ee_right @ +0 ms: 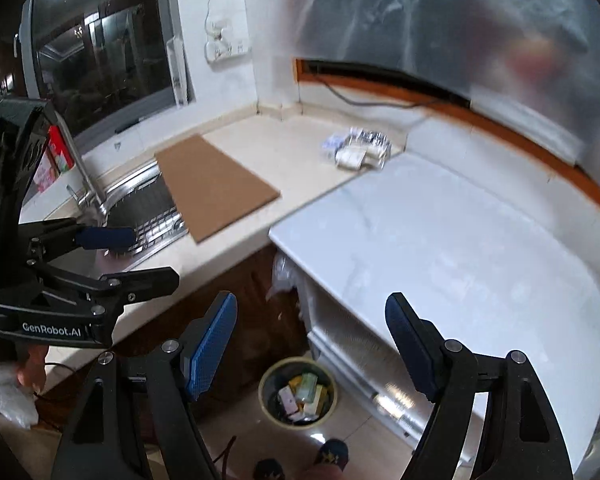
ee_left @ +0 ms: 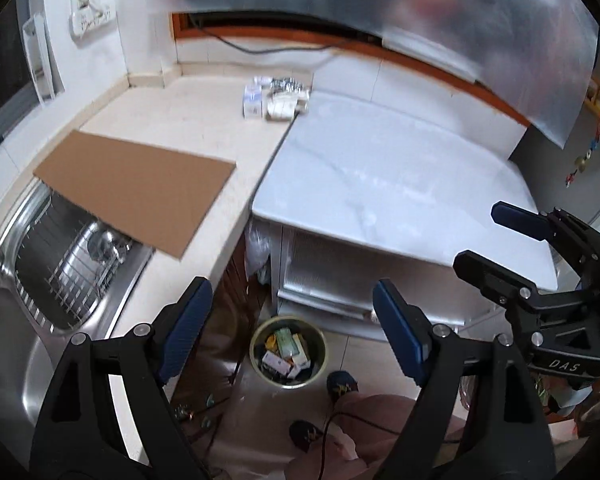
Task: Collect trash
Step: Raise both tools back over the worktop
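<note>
A round trash bin (ee_left: 287, 352) stands on the floor below the counter edge, holding several small boxes and packets; it also shows in the right wrist view (ee_right: 298, 397). A pile of small boxes and foil blister packs (ee_left: 276, 98) lies at the back of the beige counter, also in the right wrist view (ee_right: 358, 146). My left gripper (ee_left: 292, 328) is open and empty, held high above the bin. My right gripper (ee_right: 312, 344) is open and empty, also above the bin. Each gripper appears in the other's view, the right one (ee_left: 496, 236) and the left one (ee_right: 140, 254).
A brown cardboard sheet (ee_left: 136, 188) lies on the counter and overhangs a steel sink (ee_left: 60, 264) with a faucet (ee_right: 86, 184). A white tabletop (ee_left: 400, 184) adjoins the counter on the right. My feet (ee_left: 340, 386) stand by the bin. A window (ee_right: 100, 52) is at the left.
</note>
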`<act>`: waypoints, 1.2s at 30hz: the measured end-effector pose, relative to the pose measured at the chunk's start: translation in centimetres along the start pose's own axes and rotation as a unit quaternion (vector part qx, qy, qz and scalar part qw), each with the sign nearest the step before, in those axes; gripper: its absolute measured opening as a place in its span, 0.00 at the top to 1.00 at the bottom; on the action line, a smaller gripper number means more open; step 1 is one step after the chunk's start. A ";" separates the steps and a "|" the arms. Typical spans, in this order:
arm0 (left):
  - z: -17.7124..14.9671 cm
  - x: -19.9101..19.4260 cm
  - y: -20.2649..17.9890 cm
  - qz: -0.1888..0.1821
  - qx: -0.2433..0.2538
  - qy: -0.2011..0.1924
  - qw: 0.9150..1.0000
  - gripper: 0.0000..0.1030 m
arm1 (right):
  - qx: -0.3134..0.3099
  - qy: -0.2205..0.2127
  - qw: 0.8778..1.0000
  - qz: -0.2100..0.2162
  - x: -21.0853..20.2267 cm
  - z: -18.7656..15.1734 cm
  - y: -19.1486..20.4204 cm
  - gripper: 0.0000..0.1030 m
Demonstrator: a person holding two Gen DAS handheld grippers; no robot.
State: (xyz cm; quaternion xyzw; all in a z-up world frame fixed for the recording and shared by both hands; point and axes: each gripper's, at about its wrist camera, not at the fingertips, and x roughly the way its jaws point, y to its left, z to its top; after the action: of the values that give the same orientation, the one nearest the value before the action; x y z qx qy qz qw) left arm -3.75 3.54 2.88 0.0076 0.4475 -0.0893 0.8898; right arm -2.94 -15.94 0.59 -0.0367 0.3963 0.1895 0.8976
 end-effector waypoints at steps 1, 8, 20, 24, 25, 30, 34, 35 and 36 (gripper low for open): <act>0.7 -0.4 0.0 0.001 0.000 -0.004 1.000 0.22 | -0.001 -0.003 1.000 -0.003 -0.6 1.0 0.0 0.24; 5.2 -1.5 0.5 0.012 -0.006 -0.039 0.999 0.22 | -0.021 -0.026 0.999 -0.022 -1.2 5.9 -1.2 0.24; 15.6 6.0 2.8 0.046 -0.061 -0.029 0.997 0.22 | -0.028 0.003 1.000 0.007 9.9 16.3 -8.7 0.24; 19.6 10.6 3.2 0.049 -0.075 -0.022 0.996 0.22 | -0.011 0.025 0.999 0.035 16.1 20.7 -12.1 0.24; 20.7 11.9 3.4 0.050 -0.078 -0.020 0.995 0.22 | -0.003 0.030 0.999 0.041 17.6 21.5 -12.9 0.24; 25.0 19.0 4.8 0.060 -0.100 -0.006 0.993 0.22 | 0.054 0.062 0.995 0.062 27.2 25.2 -17.7 0.24; 27.0 23.6 6.2 0.067 -0.119 0.001 0.991 0.22 | 0.087 0.078 0.991 0.062 33.9 26.3 -20.4 0.24; 27.3 24.2 6.5 0.069 -0.122 0.002 0.990 0.22 | 0.094 0.080 0.990 0.064 35.0 26.2 -20.6 0.24; 27.8 25.3 6.9 0.072 -0.130 0.003 0.989 0.22 | 0.109 0.084 0.988 0.072 37.0 26.5 -21.4 0.24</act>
State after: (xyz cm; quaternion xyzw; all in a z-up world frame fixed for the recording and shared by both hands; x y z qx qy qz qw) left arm 34.31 3.85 -1.10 -0.0757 0.4565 0.0335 0.8859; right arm 46.20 -18.50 -9.98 0.0736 0.4901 0.2055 0.8439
